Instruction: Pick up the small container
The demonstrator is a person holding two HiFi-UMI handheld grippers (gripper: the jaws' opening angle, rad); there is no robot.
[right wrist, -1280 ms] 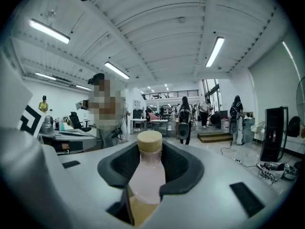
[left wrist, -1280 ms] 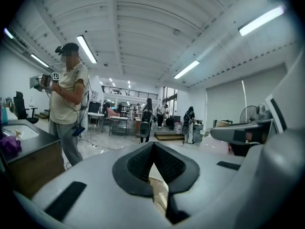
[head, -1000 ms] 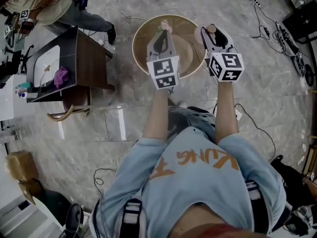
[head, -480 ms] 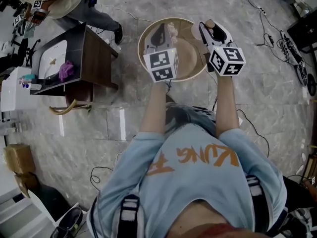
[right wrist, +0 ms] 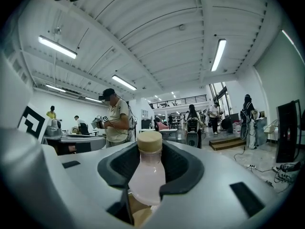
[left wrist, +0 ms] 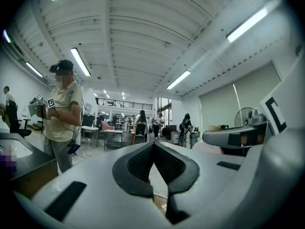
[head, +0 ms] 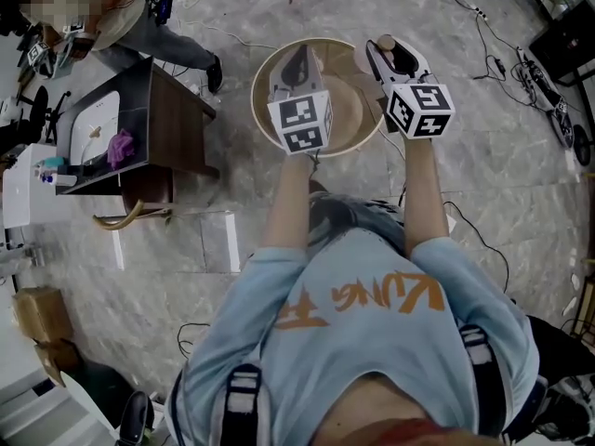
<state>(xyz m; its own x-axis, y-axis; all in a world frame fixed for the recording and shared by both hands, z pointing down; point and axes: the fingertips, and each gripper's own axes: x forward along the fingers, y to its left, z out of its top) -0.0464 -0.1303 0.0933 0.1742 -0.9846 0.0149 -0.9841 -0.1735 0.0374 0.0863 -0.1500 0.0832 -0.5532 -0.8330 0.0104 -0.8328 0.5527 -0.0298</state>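
Observation:
The small container is a pale pink bottle (right wrist: 147, 175) with a tan cap, standing upright between the pads of my right gripper (right wrist: 150, 154), which is shut on its body. In the head view the bottle's cap (head: 387, 43) shows at the tip of the right gripper (head: 390, 54), at the right rim of a round wooden table (head: 263, 68). My left gripper (head: 301, 56) hangs over the table's middle. In the left gripper view its pads (left wrist: 138, 168) meet at the tip of the left gripper (left wrist: 153, 146), with nothing between them.
A dark wooden desk (head: 175, 110) with a white sheet and a purple item stands left of the round table. A person (head: 121, 17) stands at the far left. Cables (head: 483, 26) trail over the marble floor, and black equipment (head: 567, 35) sits at the right.
Both grippers have shifted slightly farther from me over the round table. The bottle stays held in the right gripper; the left stays shut.

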